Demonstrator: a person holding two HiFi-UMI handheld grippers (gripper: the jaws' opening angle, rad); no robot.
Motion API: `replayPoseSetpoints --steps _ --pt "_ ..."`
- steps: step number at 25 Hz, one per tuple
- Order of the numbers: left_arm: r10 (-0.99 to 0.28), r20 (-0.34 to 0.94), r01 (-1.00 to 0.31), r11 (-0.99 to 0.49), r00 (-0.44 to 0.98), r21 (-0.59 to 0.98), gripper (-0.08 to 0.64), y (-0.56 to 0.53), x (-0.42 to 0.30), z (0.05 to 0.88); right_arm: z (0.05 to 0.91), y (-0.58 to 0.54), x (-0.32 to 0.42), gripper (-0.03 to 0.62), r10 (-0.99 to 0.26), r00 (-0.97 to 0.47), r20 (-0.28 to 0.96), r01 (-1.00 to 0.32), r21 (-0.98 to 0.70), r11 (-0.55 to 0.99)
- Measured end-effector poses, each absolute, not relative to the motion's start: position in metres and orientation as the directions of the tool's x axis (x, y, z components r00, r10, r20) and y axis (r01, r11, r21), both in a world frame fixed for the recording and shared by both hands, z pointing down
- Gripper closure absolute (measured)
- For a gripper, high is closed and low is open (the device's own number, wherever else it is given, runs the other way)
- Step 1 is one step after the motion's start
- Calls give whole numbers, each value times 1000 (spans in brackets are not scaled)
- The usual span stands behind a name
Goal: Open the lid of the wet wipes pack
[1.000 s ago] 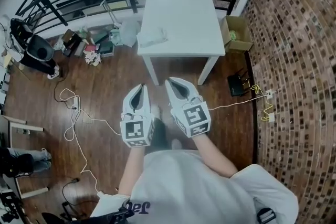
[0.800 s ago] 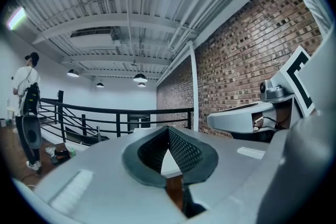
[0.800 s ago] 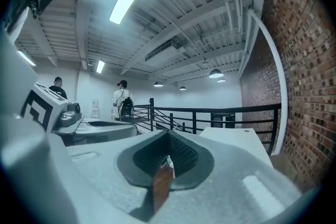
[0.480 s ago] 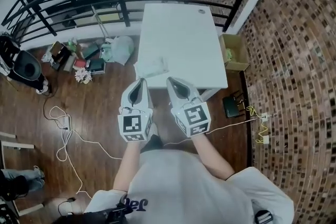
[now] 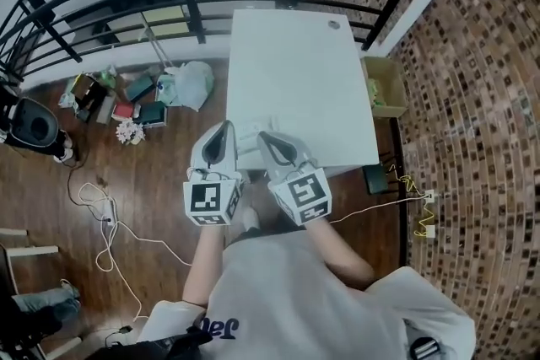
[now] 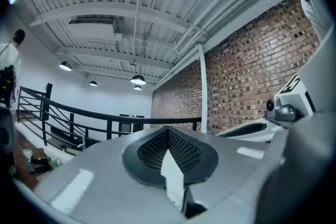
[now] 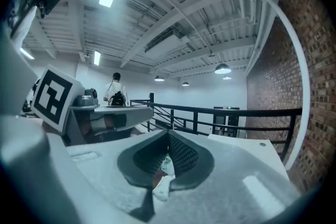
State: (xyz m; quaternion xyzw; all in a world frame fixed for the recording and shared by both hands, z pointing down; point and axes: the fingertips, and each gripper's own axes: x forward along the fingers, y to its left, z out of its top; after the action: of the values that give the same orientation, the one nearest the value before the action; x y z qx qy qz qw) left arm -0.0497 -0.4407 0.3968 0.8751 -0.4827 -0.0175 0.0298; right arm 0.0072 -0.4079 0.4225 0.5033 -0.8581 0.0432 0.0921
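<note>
left gripper (image 5: 223,129) and right gripper (image 5: 267,137) both pinched closed, empty. wet wipes pack (image 5: 250,139) lies between them at the table (image 5: 321,80) edge; probably light and squishy, so pin it and flick the lid's lip

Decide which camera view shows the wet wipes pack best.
Head view: the wet wipes pack lies visible on the white table's near edge. The right gripper view gives only a pale sliver behind its fingers, perhaps the pack; the left gripper view, nothing certain.
</note>
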Motion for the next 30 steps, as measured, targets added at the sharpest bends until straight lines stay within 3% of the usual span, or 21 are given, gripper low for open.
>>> replayPoseSetpoints --steps 8,16,21,30 --pt "-873 93 -878 -476 479 57 545 -488 -34 430 428 -477 45 600 -843 -500 199 -862 -14 507" --pt "-882 268 -922 -371 387 111 545 -504 -53 508 487 -490 53 600 -776 -535 334 -828 -26 560" --pt "-827 403 -920 -356 391 162 545 -493 -68 580 545 -480 45 600 -719 -526 454 -825 -68 561" --pt "-720 522 -884 -428 458 186 545 -486 -62 665 626 -446 12 600 -606 -564 561 -818 -277 505"
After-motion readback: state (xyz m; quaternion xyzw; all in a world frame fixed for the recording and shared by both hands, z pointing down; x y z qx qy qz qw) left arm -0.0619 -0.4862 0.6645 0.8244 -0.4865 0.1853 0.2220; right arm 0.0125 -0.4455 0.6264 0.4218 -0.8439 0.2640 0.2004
